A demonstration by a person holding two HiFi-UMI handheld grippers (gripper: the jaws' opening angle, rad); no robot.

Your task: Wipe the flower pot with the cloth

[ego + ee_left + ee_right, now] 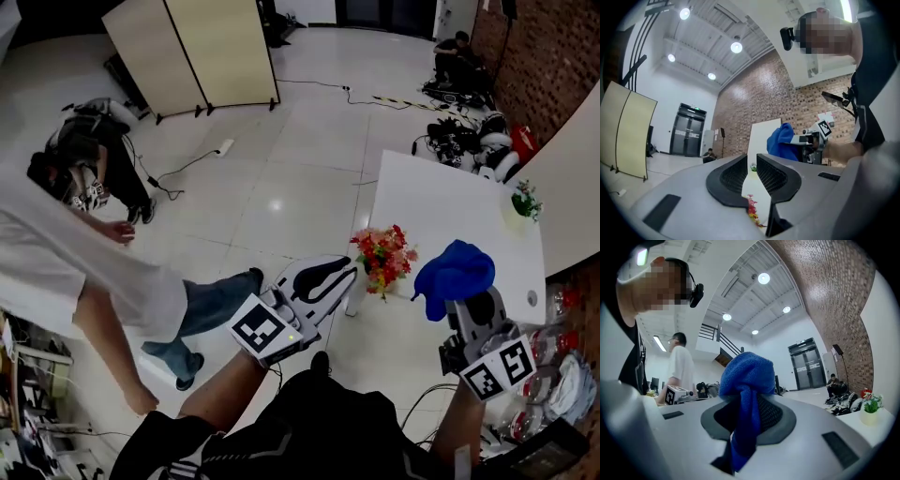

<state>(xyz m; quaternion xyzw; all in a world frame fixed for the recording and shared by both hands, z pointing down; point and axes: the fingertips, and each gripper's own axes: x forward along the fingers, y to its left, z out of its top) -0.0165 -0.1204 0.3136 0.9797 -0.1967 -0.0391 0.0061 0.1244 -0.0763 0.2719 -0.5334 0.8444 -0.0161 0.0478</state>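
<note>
A blue cloth is bunched up in my right gripper, which is shut on it; in the right gripper view the cloth drapes over the jaws and hides the fingertips. A pot of red and orange flowers stands at the near left corner of the white table. A small white pot with a green plant sits at the table's far right. My left gripper hangs just left of the flowers, its jaws a narrow gap apart with nothing between them. The flowers show through that gap.
A person in a white shirt and jeans stands at the left. A folding screen and floor cables lie beyond. Another person sits at the back by the brick wall, with equipment piled near the table's far end.
</note>
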